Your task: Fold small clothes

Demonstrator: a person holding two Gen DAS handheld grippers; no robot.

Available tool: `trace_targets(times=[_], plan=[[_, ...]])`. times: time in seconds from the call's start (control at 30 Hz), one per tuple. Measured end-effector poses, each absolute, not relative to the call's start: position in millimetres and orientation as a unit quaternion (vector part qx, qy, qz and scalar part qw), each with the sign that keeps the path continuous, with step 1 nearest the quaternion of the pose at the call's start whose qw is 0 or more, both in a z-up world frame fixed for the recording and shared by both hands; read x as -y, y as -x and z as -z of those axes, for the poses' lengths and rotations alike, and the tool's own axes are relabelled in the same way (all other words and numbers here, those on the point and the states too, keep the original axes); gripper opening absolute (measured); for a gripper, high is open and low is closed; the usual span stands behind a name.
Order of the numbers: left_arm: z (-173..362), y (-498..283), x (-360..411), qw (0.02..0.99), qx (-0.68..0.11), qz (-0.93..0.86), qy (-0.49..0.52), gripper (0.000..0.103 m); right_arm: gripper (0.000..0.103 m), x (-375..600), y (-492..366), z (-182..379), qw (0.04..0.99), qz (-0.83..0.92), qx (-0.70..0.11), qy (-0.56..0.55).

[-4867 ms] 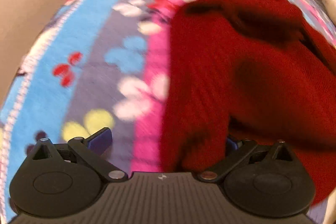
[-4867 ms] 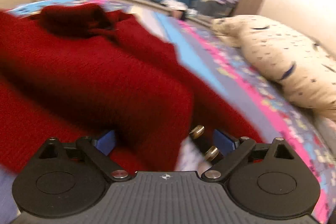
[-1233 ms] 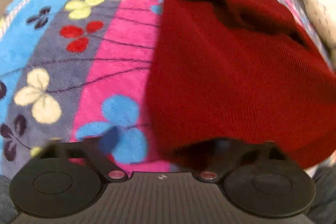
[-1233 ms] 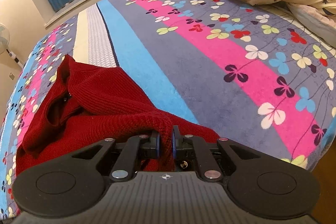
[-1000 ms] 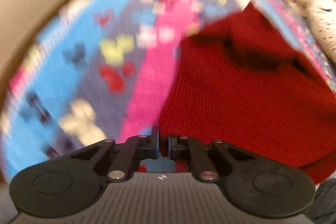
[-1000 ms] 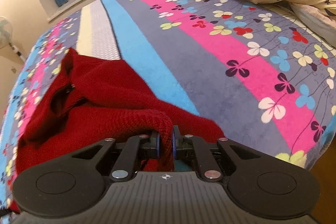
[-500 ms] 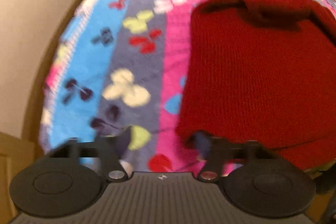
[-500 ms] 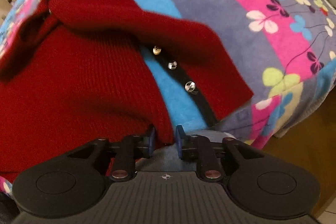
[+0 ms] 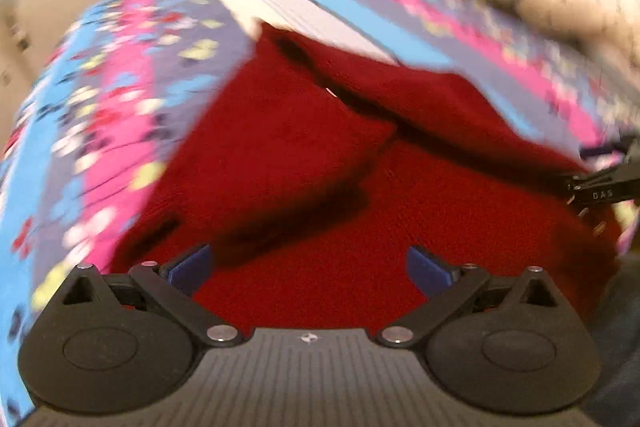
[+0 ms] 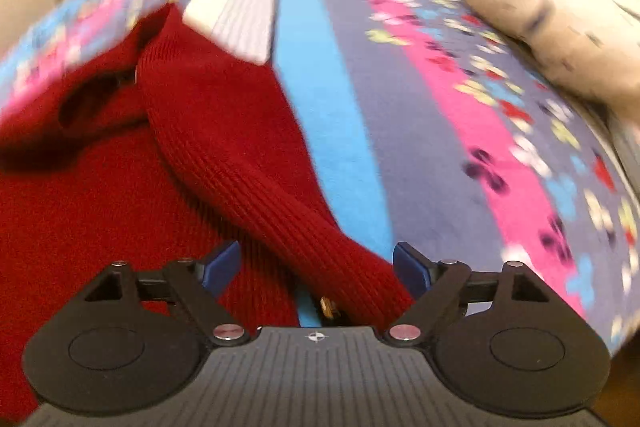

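In the left wrist view the left gripper hangs over the near part of a red knitted sweater, its blue-padded fingers spread wide with nothing between them but the knit below. The sweater lies on a striped floral blanket, its long axis running from the near edge up to a pointed far end that reaches a white stripe in the blanket. A folded layer lies across its left half, and a dark crease runs diagonally from far left to near right. At the far right edge a piece of the right gripper shows, close to the sweater's right border; whether it touches cannot be told. The picture is motion-blurred.

In the right wrist view the right gripper also stands with its fingers wide apart, straddling a ribbed band of the sweater that runs from the far left down to the near centre. Only here do the ribs read clearly, along with a small brass-coloured fitting just under the band's near end and a cream patterned pillow at the far right on the blanket. A dark opening in the garment shows at the far left.
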State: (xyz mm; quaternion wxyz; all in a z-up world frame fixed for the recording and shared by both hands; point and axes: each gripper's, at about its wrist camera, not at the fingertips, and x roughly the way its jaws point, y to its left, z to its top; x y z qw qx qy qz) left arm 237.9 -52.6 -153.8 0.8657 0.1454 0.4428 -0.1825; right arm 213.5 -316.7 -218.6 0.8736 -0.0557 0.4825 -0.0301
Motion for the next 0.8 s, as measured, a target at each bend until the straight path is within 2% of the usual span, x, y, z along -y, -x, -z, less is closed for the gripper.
trace_targets(times=[0.03,0.07,0.13,0.17,0.23,0.3,0.37,0.43,0.47,0.5,0.57,0.63,0.7,0.8], plan=[[170.2,-254.3,69.8,0.854,-0.456,0.179,-0.174,0.103,0.043,313.5,-225.4,227.0,0.863,0.012,-0.500,0.075],[183.7,-268.9,80.0,0.848,-0.464,0.167,-0.196,0.102,0.018,314.2,-233.9,229.4,0.855,0.004,-0.511,0.087],[199.1,-298.3,91.0,0.844,-0.469,0.141,-0.219,0.096,0.017,329.9,-255.3,215.2,0.854,-0.001,-0.516,0.075],[200.4,-311.4,90.1,0.848,-0.466,0.126,-0.218,0.081,0.016,345.6,-266.5,202.2,0.859,0.004,-0.508,0.063],[190.2,-343.4,73.7,0.861,-0.465,0.090,-0.183,0.064,0.016,380.8,-289.9,176.3,0.879,0.037,-0.473,0.043],[169.9,-368.7,48.6,0.879,-0.455,0.060,-0.131,0.060,0.017,434.4,-318.8,151.3,0.902,0.148,-0.406,0.003],[154.3,-399.2,19.4,0.891,-0.443,0.025,-0.096,0.065,0.057,475.7,-345.3,142.3,0.889,0.281,-0.362,-0.017],[146.2,-426.5,-8.2,0.897,-0.434,-0.027,-0.084,0.069,0.062,490.8,-355.4,140.4,0.872,0.340,-0.349,-0.042],[143.7,-436.9,-19.3,0.897,-0.429,-0.053,-0.086,0.077,0.065,490.3,-353.9,141.2,0.874,0.331,-0.351,-0.057],[142.2,-445.5,-29.1,0.896,-0.427,-0.087,-0.088,0.080,0.067,485.2,-346.2,143.6,0.884,0.307,-0.346,-0.073],[140.7,-459.7,-46.3,0.889,-0.440,-0.109,-0.068,0.082,0.074,461.6,-326.4,154.1,0.895,0.272,-0.343,-0.082],[136.0,-455.6,-48.5,0.888,-0.452,-0.080,-0.031,0.082,0.074,434.7,-299.7,166.3,0.906,0.236,-0.339,-0.092],[130.4,-431.8,-28.5,0.888,-0.459,-0.030,-0.004,0.087,0.074,410.6,-268.5,180.1,0.913,0.208,-0.332,-0.113],[140.1,-393.4,11.7,0.866,-0.493,0.068,0.047,0.101,0.074,368.6,-230.5,200.1,0.914,0.192,-0.325,-0.150]])
